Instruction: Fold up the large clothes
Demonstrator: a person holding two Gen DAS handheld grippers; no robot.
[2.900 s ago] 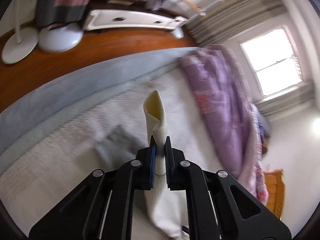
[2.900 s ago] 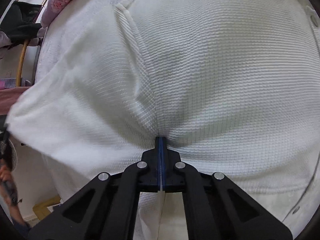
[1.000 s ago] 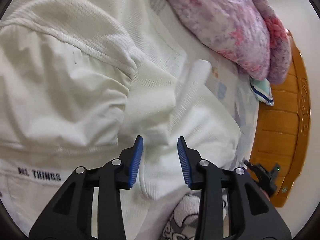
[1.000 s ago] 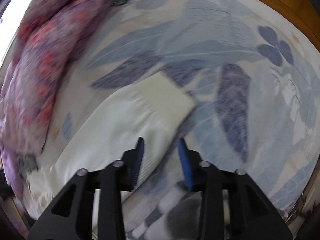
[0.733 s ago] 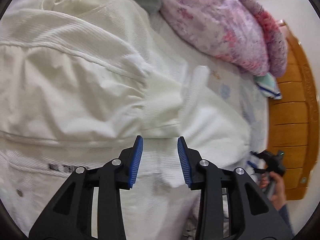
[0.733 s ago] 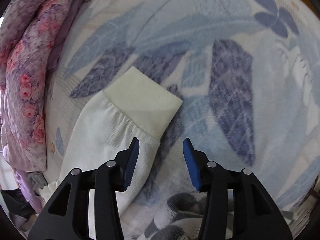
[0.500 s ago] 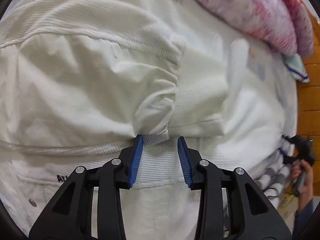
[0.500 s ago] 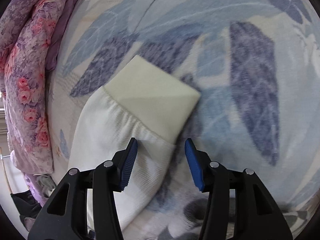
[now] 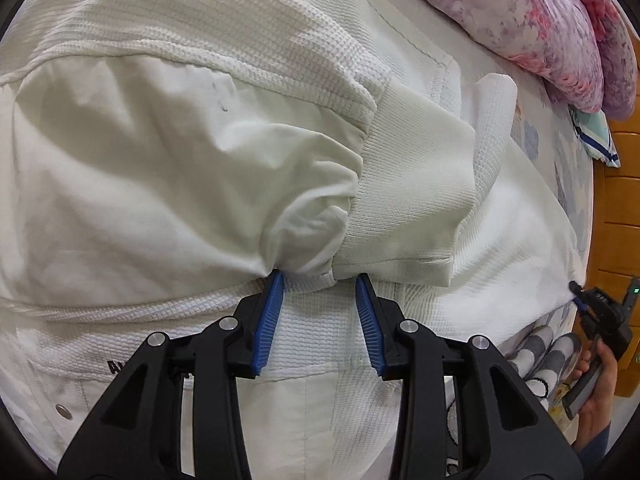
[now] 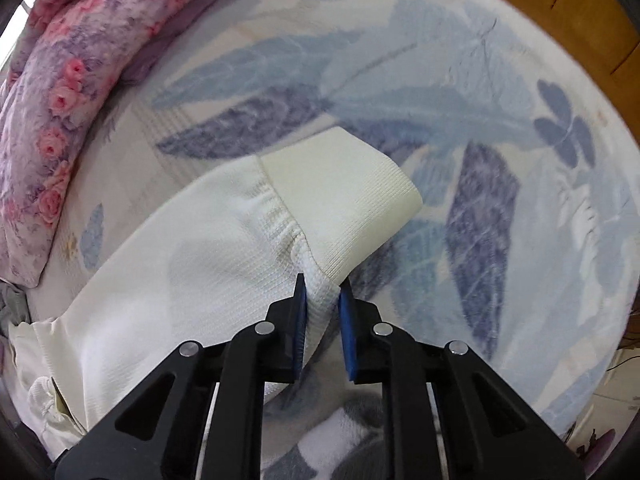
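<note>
Pointing steeply down at the bed, the left hand-held gripper (image 9: 318, 280) holds its blue pads part-spread just over the white jacket (image 9: 160, 160), the tips touching the gathered fabric where a ribbed cuff (image 9: 412, 208) meets the folded-over sleeve; nothing is pinched between them. The jacket lies spread across the bed (dark lettering and a snap button show near its lower edge), filling most of this view. Beyond it a pink floral quilt (image 9: 520, 12) is bunched along the far side, next to a wooden headboard (image 9: 616, 200).

The right hand-held gripper (image 10: 323, 286) also tips sharply downward, and its jaws are closing on the edge of the jacket's other sleeve (image 10: 192, 264), just behind its cuff (image 10: 340, 196); the knit bunches between the pads. This sleeve lies stretched out on the leaf-patterned bedsheet (image 10: 480, 100). In the left view the person's right hand (image 9: 596, 384) grips that tool's handle at the bed's edge.
</note>
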